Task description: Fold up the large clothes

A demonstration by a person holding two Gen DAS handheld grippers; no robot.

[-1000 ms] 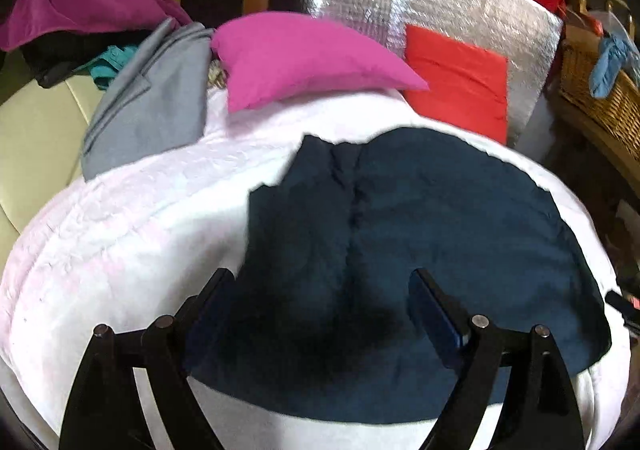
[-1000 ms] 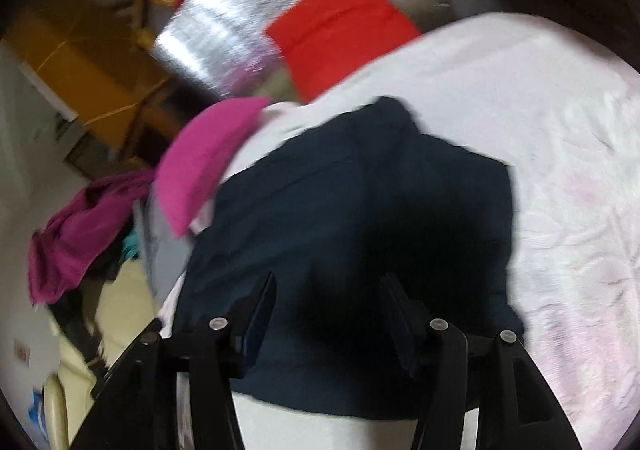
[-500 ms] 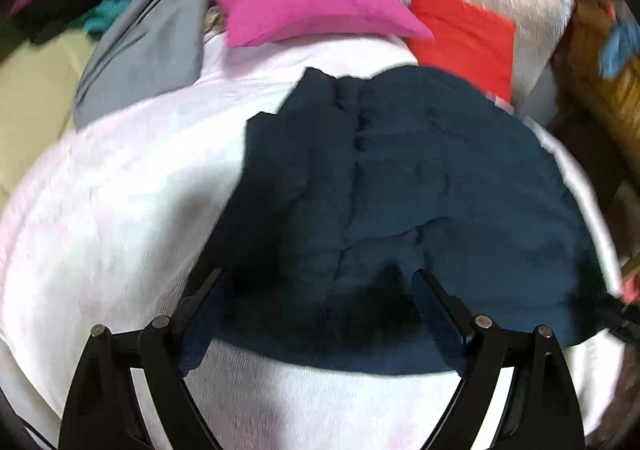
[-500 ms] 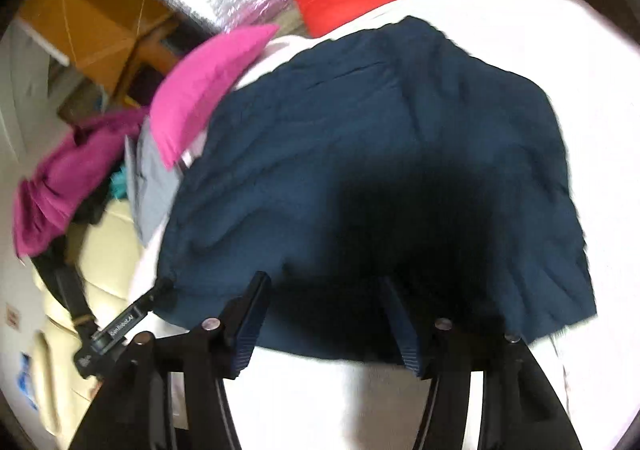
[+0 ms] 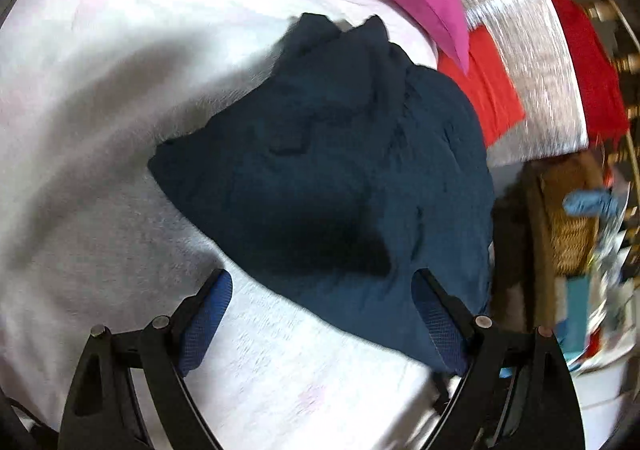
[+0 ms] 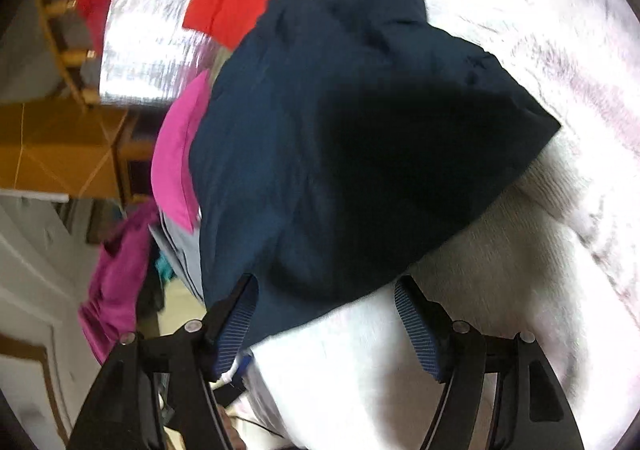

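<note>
Navy garment (image 5: pixel 340 178) just ahead of both spread claws

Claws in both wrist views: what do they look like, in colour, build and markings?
Both match. The left claw and right claw each have two black angular fingers with cut-out slots and round silver pivot pins. The inner pads are blue with a fine mesh texture. No markings or sleeves show; a thin cable runs beneath the right claw.
</note>
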